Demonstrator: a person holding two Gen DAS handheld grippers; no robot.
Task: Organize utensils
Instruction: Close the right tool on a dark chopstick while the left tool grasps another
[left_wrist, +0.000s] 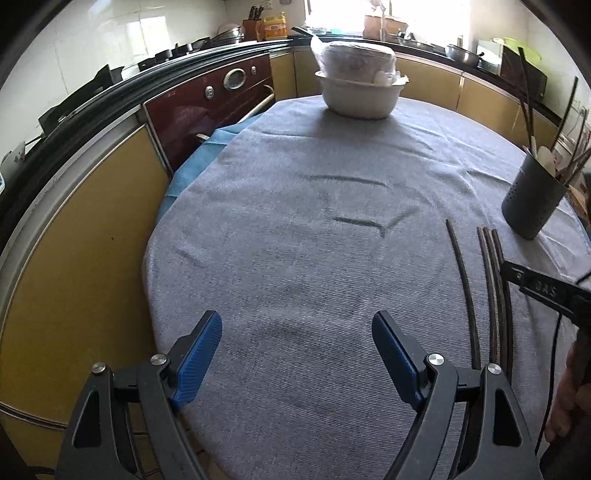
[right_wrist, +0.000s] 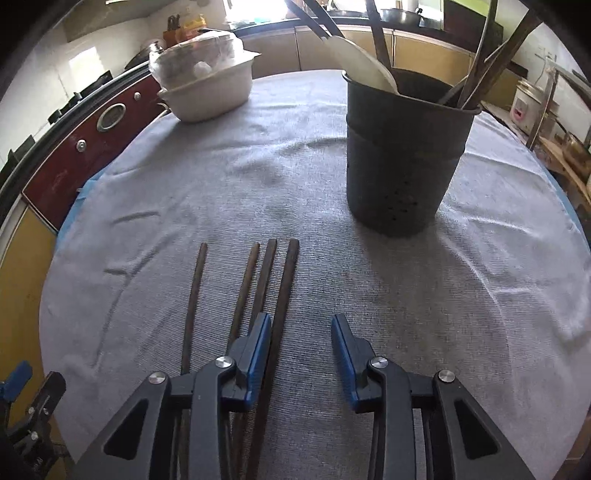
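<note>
Grey cloth (right_wrist: 406, 295) covers my bench, with yellow cabinet fronts and a dark red oven door curving round behind it. Four dark chopsticks (right_wrist: 258, 280) lie on the cloth, one set a little apart on the left and three close together. My right tongs (right_wrist: 301, 325) are down over the rightmost of them — it runs between the two blue pads, close against the left pad, while the right pad stands clear of it, so nothing is gripped; the jaws are partway open. Beyond them stands the dark utensil holder (right_wrist: 402, 166), upright, with a pale spatula and more sticks leaning in it. My left tongs (left_wrist: 297, 325) hang wide open over bare cloth, holding nothing — well left of the chopsticks. At the far edge sits a white bowl (left_wrist: 356, 98) with a wrapped bundle on top.
</note>
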